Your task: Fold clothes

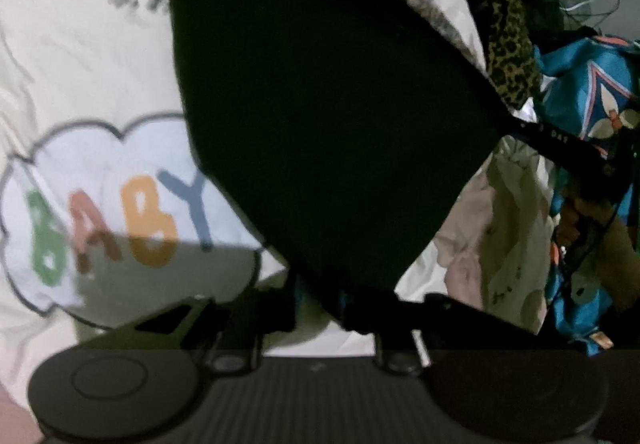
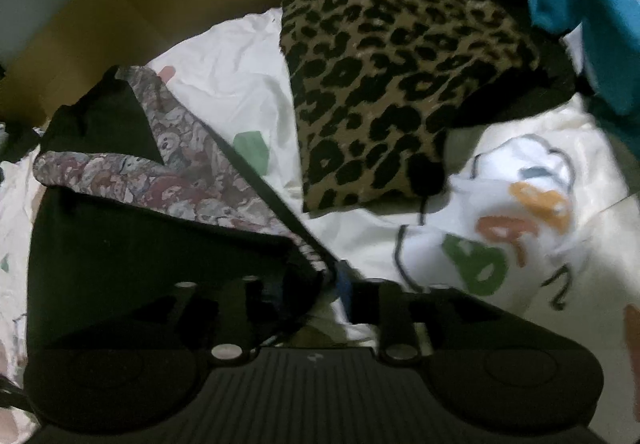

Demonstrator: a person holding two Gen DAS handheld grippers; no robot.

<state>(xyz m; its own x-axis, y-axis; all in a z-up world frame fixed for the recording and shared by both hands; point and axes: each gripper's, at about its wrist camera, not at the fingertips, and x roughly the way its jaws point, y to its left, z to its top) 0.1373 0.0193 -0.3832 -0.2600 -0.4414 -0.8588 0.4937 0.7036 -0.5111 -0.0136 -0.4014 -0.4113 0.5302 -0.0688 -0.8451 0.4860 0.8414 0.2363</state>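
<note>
Black garment (image 1: 328, 104) drapes between both parted jaws, hiding whether either pair grips it.

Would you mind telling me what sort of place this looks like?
Probably a bedroom: a cream BABY-print sheet covers the surface, strewn with laundry like a leopard-print garment and a black garment.

Counted against the cream sheet printed BABY (image 1: 100, 216), taken as landmark:

- One black garment (image 1: 320, 104) with a floral patterned lining (image 2: 176, 180) is seen, spread over the sheet's edge.
- One leopard-print garment (image 2: 392, 84) is recorded, lying on the sheet just beside the printed cloud.
- One turquoise printed garment (image 1: 588, 84) is noted beyond the sheet.
- One brown cardboard panel (image 2: 152, 4) is observed behind it.
- Two grippers are counted above it: left gripper (image 1: 316, 308), right gripper (image 2: 332, 292).
</note>
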